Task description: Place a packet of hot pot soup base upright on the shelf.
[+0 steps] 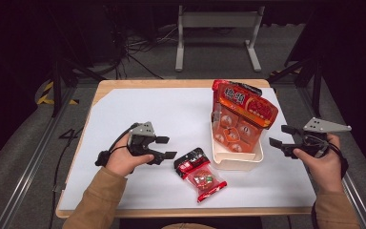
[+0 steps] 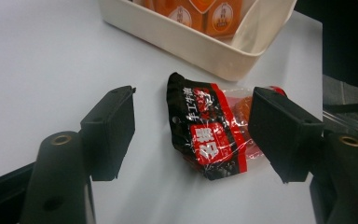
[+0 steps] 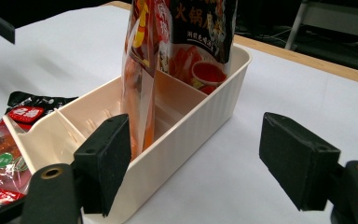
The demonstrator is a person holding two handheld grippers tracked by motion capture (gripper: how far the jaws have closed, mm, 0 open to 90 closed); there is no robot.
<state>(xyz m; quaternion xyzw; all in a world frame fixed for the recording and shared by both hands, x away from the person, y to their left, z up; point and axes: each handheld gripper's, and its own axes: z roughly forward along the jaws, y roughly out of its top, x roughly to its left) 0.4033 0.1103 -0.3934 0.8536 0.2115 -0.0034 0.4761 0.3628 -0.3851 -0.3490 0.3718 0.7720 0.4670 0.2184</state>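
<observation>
A small red and black snack packet (image 1: 200, 174) lies flat on the white table cover, just left of a cream bin (image 1: 236, 162). My left gripper (image 1: 167, 147) sits low beside the packet, open. In the left gripper view the packet (image 2: 209, 133) lies between the two black jaws of that gripper (image 2: 193, 109), with no pad pressing on it. Orange-red snack bags (image 1: 243, 107) stand upright in the bin. My right gripper (image 1: 279, 135) hovers open to the right of the bin, holding nothing. Its own view shows the bin wall (image 3: 186, 121) and a tall bag (image 3: 144, 60) past its jaws (image 3: 198, 140).
The white cover (image 1: 138, 114) spreads over a wooden table whose edge (image 1: 181, 83) shows at the back. Dividers split the bin into compartments (image 3: 74, 126). A grey metal stand (image 1: 217, 28) and cables are on the floor behind the table.
</observation>
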